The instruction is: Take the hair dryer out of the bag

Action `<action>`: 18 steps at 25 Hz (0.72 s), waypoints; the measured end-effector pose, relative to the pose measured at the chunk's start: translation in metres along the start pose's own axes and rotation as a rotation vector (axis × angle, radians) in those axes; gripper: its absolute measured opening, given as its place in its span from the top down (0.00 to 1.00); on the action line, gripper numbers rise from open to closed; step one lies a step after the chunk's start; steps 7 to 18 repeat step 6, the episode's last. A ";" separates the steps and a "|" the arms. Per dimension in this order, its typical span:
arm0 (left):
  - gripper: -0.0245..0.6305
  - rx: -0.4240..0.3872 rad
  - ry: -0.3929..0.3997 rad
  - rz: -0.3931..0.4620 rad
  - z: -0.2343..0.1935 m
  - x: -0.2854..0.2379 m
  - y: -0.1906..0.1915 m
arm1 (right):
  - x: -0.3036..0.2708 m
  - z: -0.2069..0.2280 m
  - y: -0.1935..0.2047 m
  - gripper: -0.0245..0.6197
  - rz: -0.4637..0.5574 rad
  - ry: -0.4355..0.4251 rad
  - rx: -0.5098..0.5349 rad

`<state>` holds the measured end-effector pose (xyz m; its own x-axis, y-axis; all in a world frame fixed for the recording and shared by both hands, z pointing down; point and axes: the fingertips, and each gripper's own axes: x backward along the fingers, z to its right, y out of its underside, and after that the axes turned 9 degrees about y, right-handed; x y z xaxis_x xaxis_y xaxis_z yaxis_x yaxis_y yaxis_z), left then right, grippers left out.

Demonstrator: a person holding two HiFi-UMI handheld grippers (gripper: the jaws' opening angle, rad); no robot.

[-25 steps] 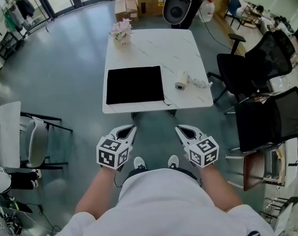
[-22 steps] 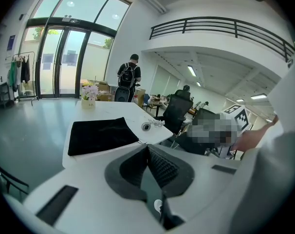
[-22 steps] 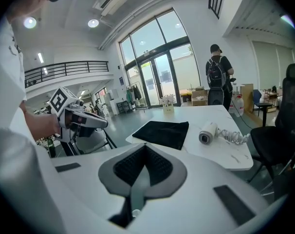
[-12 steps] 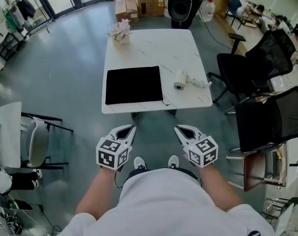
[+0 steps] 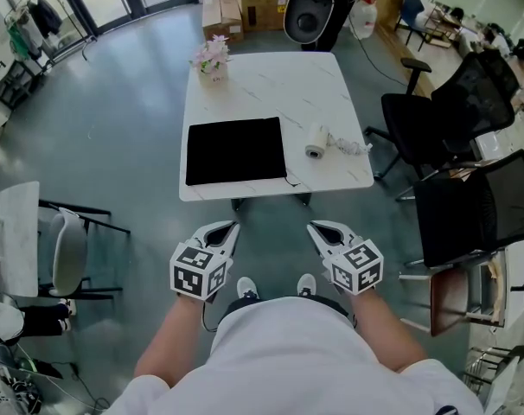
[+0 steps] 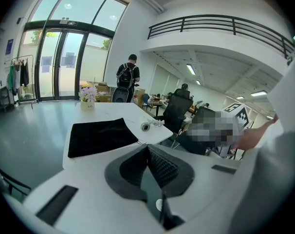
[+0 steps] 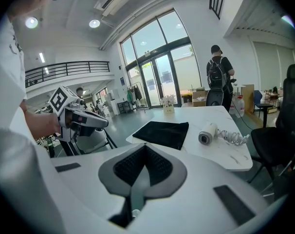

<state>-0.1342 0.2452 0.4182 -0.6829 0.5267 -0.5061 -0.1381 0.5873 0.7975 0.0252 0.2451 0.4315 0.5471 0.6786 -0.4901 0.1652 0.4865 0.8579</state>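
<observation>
A flat black bag (image 5: 236,150) lies on the white table (image 5: 271,85), also seen in the left gripper view (image 6: 100,135) and the right gripper view (image 7: 164,131). To its right rests a small white hair dryer (image 5: 317,143) with a coiled cord (image 5: 352,147), visible too in the gripper views (image 7: 206,132) (image 6: 146,126). My left gripper (image 5: 230,228) and right gripper (image 5: 316,228) hover side by side in front of the table's near edge, short of it. Both are shut with nothing between the jaws.
A small pot of pink flowers (image 5: 213,57) stands at the table's far left corner. Black office chairs (image 5: 444,119) crowd the right side. A white chair (image 5: 65,249) sits at left. A person with a backpack (image 7: 219,77) stands beyond the table near cardboard boxes (image 5: 262,3).
</observation>
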 end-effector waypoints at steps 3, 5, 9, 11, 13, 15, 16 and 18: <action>0.94 -0.001 -0.001 -0.002 -0.001 0.000 0.000 | 0.000 0.001 0.001 0.94 -0.001 0.002 -0.003; 0.94 -0.002 -0.001 -0.003 -0.001 0.000 0.001 | 0.000 0.001 0.001 0.94 -0.002 0.004 -0.003; 0.94 -0.003 -0.001 -0.004 -0.001 0.001 0.001 | 0.000 0.001 0.001 0.94 -0.003 0.005 -0.003; 0.94 -0.003 -0.001 -0.004 -0.001 0.001 0.001 | 0.000 0.001 0.001 0.94 -0.003 0.005 -0.003; 0.94 -0.003 -0.001 -0.004 -0.001 0.001 0.001 | 0.000 0.001 0.001 0.94 -0.003 0.005 -0.003; 0.94 -0.003 -0.001 -0.004 -0.001 0.001 0.001 | 0.000 0.001 0.001 0.94 -0.003 0.005 -0.003; 0.94 -0.003 -0.001 -0.004 -0.001 0.001 0.001 | 0.000 0.001 0.001 0.94 -0.003 0.005 -0.003; 0.94 -0.003 -0.001 -0.004 -0.001 0.001 0.001 | 0.000 0.001 0.001 0.94 -0.003 0.005 -0.003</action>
